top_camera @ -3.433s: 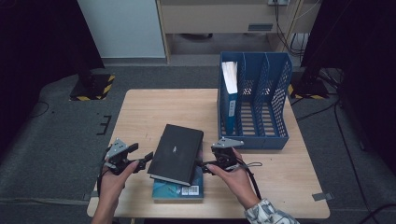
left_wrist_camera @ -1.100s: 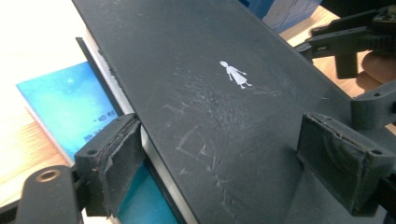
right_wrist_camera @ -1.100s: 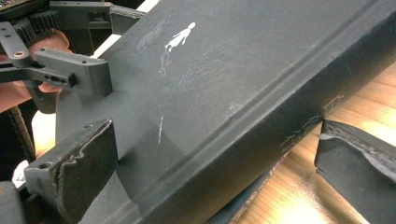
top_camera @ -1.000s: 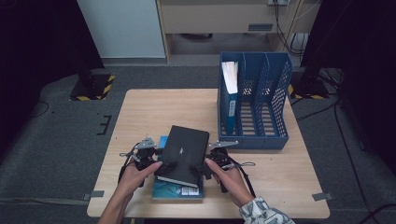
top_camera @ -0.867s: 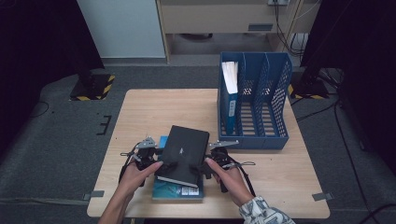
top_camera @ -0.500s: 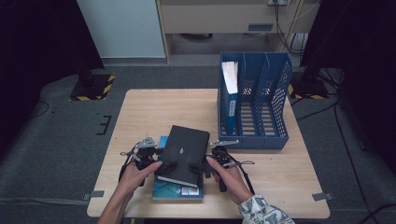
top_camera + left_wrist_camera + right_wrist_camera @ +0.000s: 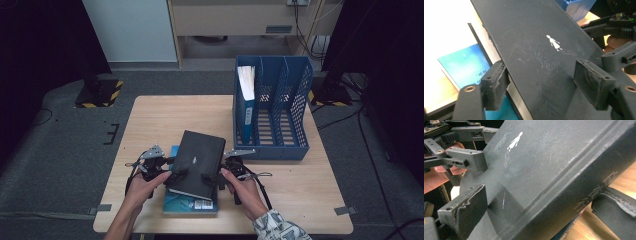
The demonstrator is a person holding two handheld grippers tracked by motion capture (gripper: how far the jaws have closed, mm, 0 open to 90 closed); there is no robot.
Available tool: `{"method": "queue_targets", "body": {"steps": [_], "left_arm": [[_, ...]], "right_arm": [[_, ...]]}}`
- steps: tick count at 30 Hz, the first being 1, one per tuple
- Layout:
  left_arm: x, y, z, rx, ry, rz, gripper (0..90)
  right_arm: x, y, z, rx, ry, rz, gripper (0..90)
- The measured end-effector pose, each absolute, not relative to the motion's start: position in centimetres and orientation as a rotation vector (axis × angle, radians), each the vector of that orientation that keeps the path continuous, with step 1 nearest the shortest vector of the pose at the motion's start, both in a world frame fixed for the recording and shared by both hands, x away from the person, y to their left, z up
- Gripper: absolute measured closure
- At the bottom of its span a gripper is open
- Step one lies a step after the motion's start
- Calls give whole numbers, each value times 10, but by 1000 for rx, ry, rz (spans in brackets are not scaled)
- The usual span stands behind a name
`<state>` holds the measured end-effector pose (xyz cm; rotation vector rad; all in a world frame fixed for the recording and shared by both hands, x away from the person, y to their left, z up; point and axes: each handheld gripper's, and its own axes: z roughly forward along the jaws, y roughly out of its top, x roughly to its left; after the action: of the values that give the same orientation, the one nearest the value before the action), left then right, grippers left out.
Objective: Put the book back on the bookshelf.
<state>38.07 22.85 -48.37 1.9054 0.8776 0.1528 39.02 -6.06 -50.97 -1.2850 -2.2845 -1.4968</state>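
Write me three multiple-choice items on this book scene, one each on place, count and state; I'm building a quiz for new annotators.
1. Where does the blue book lie?
A. in the rack
B. under the black book
C. on the floor

2. How many books stand in the rack?
A. one
B. two
C. none

3. How is the black book held?
A. by the left gripper alone
B. lying free
C. by both grippers

Key: 1 B, its blue cover shows beneath the black one; 2 A, a single book fills the leftmost slot; 3 C, left gripper and right gripper clamp opposite edges.
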Motion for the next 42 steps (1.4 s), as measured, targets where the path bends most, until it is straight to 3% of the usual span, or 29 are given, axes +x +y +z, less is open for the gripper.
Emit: {"method": "queue_targets", "body": {"steps": [9, 42], "left_arm": [[377, 234, -474, 1881, 872, 169, 334], [377, 240, -451, 1868, 872, 284, 465]], "right_arm": [[386, -60, -486, -1247, -2394, -1555, 72], [398, -50, -457, -1175, -2546, -1608, 169]]}}
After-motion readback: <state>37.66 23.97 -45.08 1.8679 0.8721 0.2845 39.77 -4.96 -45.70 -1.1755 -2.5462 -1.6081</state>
